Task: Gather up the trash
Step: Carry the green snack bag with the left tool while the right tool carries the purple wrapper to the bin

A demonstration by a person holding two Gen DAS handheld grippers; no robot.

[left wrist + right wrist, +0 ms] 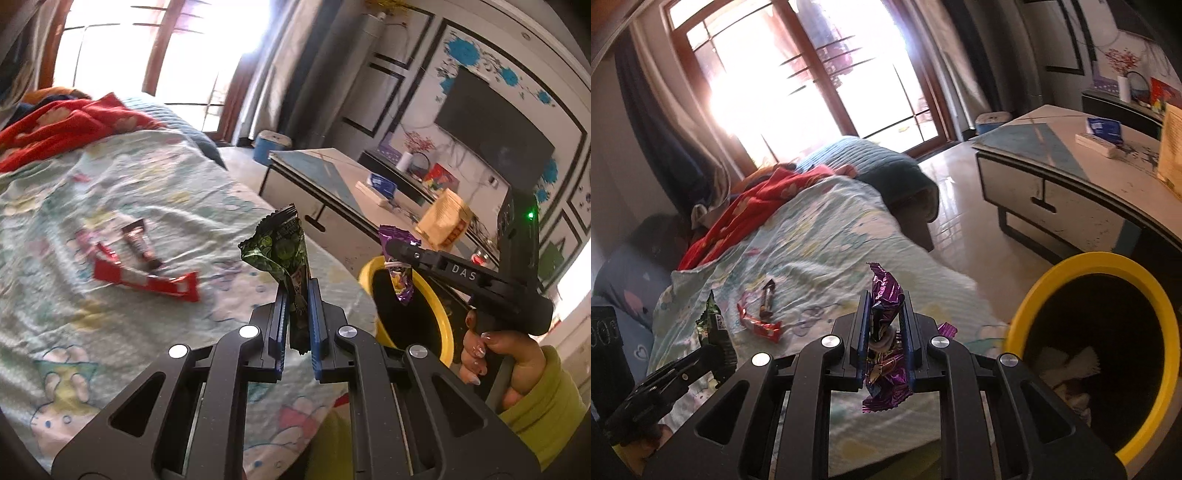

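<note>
My left gripper [297, 291] is shut on a green snack wrapper [280, 247], held upright above the bed. My right gripper [885, 306] is shut on a purple foil wrapper [886, 354]; in the left wrist view this purple wrapper [400, 278] hangs over the mouth of the yellow-rimmed black bin [441, 314]. The bin [1034, 306] stands right of the bed with white trash inside. A red wrapper [147, 278] and a brown wrapper [140, 240] lie on the bedsheet; they also show in the right wrist view as the red wrapper [759, 325] and the brown wrapper [767, 299].
The bed has a pale cartoon-print sheet [110, 184] and a red blanket [62, 125] at its far end. A low white table [1071, 184] with boxes stands across the floor. A blue bin [269, 146] sits by the window doors. A TV [495, 122] hangs on the wall.
</note>
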